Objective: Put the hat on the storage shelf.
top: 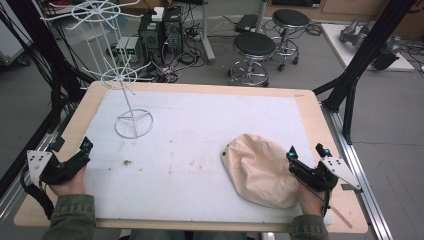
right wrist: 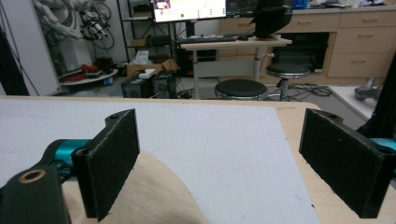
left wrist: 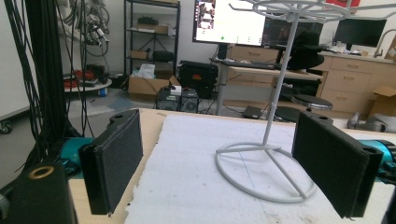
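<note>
- Hat [top: 260, 170]: a beige cloth hat lying flat and a bit crumpled on the white mat [top: 200, 130], near the desk's [top: 310, 107] front right corner, well apart from the wire rack [top: 131, 107] at the back left.
- My right tongs [top: 306, 153] sit just beside the hat's right edge, jaws spread wide and holding nothing. In the right gripper view [right wrist: 219, 163] the cloth [right wrist: 154, 196] lies under the left jaw and reaches part way into the gap.
- I judge the step in hand to be the first grasp on the hat. To do it well I would slide the lower jaw under the brim rather than pinch the soft crown, which would only bunch up and slip.
- Close on one layer of edge with plenty of pad on it, then lift slowly so that the hat hangs open.
- My left tongs [top: 85, 152] rest at the front left of the desk, also wide and empty; from the left gripper view [left wrist: 219, 168] they look toward the rack's ring base [left wrist: 261, 170].
- The left could steady that base if the hat is bound for a prong, since the rack looks light and tippy.
</note>
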`<state>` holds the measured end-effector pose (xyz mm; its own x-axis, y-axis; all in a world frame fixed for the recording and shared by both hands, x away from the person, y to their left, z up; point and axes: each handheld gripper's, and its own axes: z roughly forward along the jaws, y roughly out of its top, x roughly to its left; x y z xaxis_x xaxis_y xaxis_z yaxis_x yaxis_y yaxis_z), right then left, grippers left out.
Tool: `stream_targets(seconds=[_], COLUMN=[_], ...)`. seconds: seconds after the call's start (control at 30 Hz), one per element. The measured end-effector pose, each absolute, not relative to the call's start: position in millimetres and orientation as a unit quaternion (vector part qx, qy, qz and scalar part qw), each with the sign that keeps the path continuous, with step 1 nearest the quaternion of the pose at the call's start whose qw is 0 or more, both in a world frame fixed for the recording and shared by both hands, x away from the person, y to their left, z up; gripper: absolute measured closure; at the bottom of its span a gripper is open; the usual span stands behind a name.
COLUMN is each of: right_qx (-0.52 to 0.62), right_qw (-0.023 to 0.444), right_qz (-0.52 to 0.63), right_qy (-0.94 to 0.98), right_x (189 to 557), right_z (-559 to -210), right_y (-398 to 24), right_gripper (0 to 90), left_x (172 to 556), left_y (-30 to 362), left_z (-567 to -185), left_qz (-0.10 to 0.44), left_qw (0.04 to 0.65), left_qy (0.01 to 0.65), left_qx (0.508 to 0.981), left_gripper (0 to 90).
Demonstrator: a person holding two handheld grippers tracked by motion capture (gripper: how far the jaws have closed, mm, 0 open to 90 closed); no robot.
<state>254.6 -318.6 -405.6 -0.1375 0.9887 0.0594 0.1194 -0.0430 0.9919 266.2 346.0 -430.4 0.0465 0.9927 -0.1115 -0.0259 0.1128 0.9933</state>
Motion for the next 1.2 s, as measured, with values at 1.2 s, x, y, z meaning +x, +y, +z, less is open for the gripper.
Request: stream_targets(seconds=[1.2], right_qx=[0.507], right_qw=[0.286], right_qz=[0.414], right_qy=[0.700], right_x=[278], right_z=[-406], right_y=[-307], right_gripper=[11.4], left_x=[268], left_y=[345], left_z=[-431], left_qz=[0.460], left_qw=[0.552], left_qy=[0.506], left_qx=[0.478], left_gripper=[18.1])
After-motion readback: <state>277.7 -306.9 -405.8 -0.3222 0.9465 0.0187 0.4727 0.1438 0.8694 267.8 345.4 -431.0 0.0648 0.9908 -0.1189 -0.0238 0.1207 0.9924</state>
